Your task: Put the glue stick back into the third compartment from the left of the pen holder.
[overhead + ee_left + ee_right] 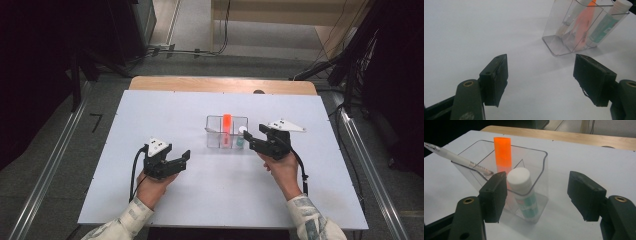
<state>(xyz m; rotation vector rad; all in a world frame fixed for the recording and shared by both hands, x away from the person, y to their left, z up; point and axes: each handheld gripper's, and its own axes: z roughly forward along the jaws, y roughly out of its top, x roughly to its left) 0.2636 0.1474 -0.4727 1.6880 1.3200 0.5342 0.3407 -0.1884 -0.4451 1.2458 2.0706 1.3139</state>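
A clear plastic organizer (pixel 215 119) stands mid-table on the white tabletop (pixel 150 115). In its compartments are an upright orange marker (pixel 227 122), a leaning white pen (pixel 212 130) and a white-capped glue stick (pixel 241 136) with a green label. My right gripper (pixel 252 140) hovers just right of the box, open. In the right gripper view the right gripper (pixel 537 195) frames the glue stick (pixel 522 192) inside the organizer (pixel 541 170), with the marker (pixel 502 152) and pen (pixel 454 157) behind; the pads touch nothing. My left gripper (pixel 182 159) rests open left of the box, and the left gripper (pixel 540 80) faces the organizer (pixel 556 47).
A wooden strip (pixel 222 85) runs along the table's far edge. Metal floor rails (pixel 55 165) flank both sides, and dark equipment and cables (pixel 190 51) sit behind. Bare white surface lies in front of the box and to the left.
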